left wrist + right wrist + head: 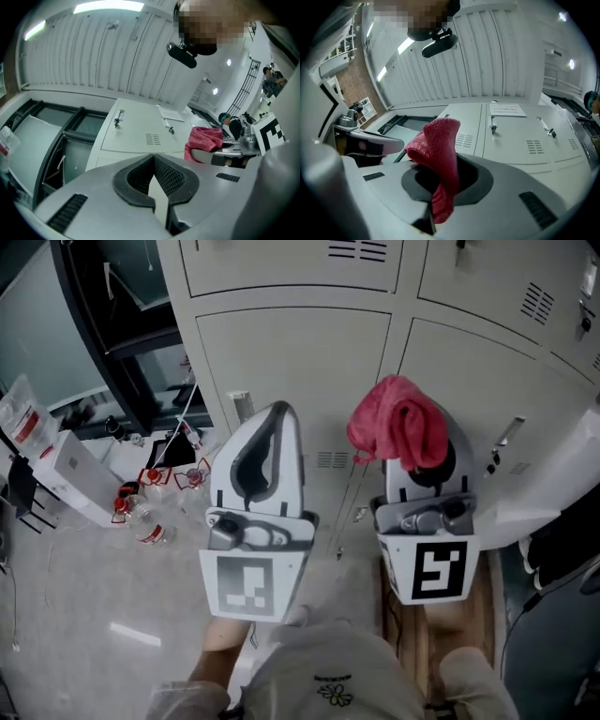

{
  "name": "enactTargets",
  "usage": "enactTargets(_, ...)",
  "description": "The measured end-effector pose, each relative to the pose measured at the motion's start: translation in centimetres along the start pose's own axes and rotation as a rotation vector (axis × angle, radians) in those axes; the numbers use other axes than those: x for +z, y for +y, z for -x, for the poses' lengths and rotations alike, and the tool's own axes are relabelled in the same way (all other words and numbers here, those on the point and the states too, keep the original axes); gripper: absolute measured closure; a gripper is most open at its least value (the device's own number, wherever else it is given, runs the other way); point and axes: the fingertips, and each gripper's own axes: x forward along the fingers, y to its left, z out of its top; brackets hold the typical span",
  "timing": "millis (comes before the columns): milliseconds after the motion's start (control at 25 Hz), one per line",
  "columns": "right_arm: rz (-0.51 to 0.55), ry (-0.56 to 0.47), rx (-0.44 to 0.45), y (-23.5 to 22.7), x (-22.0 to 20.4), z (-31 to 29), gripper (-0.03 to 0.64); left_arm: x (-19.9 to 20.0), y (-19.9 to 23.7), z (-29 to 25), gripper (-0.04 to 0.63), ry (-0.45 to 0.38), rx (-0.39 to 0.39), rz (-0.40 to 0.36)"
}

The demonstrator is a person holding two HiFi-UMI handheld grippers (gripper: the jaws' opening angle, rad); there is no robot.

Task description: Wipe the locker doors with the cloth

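Note:
A red cloth [398, 430] is pinched in my right gripper [419, 457], which is shut on it; the cloth [439, 154] bunches up out of the jaws in the right gripper view. My left gripper [265, 442] is shut with nothing in it, its ribbed pads [164, 177] meeting at the tips. Both grippers are held in front of the grey locker doors [300, 362], a short way off them. The locker doors [511, 136] show vents, handles and keys. The cloth [205, 140] also shows at the right of the left gripper view.
A dark glass partition [122, 324] stands left of the lockers. Plastic bottles [141, 507] and a white box [70, 474] lie on the floor at the left. A door at the right [562, 484] hangs open. The person's knees [328, 681] are below.

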Motion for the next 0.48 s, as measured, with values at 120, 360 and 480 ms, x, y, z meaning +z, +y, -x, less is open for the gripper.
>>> enactTargets(120, 0.007, 0.049, -0.023, 1.8, -2.6, 2.5, 0.585, -2.6, -0.3, 2.9, 0.580, 0.063, 0.021, 0.049)
enactTargets(360, -0.013, 0.212, 0.040, 6.1, -8.2, 7.0, 0.585, -7.4, -1.1, 8.5, 0.580, 0.178, 0.060, 0.118)
enactTargets(480, -0.063, 0.275, 0.048, 7.8, -10.3, 8.9, 0.586, -9.9, -1.5, 10.9, 0.578, 0.242, 0.080, 0.110)
